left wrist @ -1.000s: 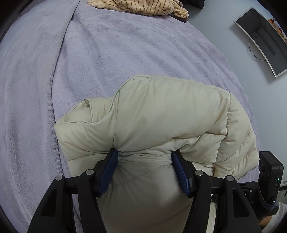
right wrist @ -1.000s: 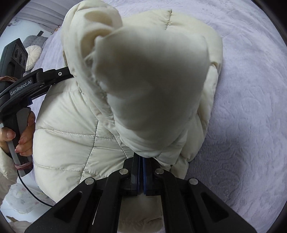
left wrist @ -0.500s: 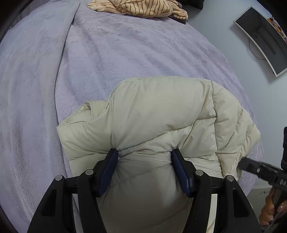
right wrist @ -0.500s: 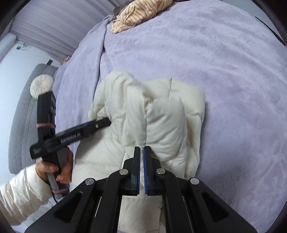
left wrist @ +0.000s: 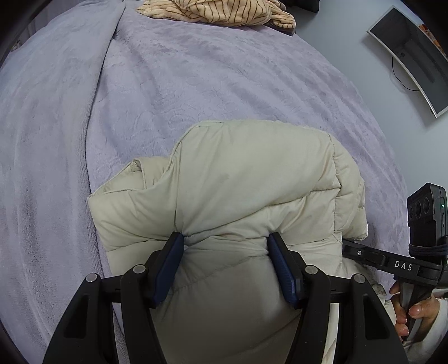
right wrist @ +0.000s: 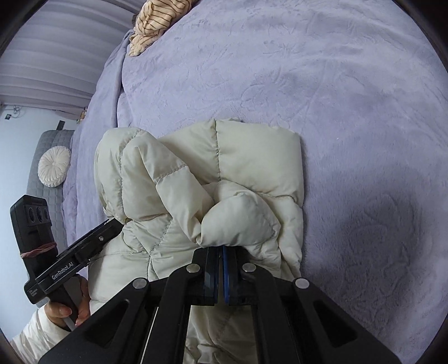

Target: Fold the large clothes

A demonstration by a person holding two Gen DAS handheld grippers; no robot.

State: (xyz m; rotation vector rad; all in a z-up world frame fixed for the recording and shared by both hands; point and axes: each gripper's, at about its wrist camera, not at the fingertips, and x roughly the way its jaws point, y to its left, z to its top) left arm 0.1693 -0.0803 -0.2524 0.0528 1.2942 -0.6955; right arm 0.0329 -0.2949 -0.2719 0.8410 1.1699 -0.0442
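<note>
**A:** Report the position of the jacket (left wrist: 252, 196).

**B:** The jacket lies on the bed (left wrist: 196, 84), near its front edge, bunched into a thick stack. The rest of the cover is bare up to a striped cloth (left wrist: 218, 11) at the far end.

**A:** State of the left gripper (left wrist: 225, 261)?

**B:** Its pads are pressed into a thick roll of the jacket from both sides, jaws held wide by the padding. No change in grip or place over the last second.

**A:** State of the right gripper (right wrist: 219, 275)?

**B:** Jaws closed, pads nearly touching. A puffed fold sits right at the tips. A thin edge of fabric may be pinched there, but the fold hides the contact, so that point is unconfirmed.

**A:** What has changed?

**B:** A second ago the right gripper held a raised section, probably a sleeve, which filled its view. That section is now laid down across the stack, and the right gripper has drawn back and lowered toward the near right side. In the left view the top layer is flatter and the right edge is tucked in.

**A:** Meaning for the task?

**B:** One fold is likely complete. The stack remains lumpy. The left grip anchors it while the right side is freed or re-seated for the next fold.
</note>
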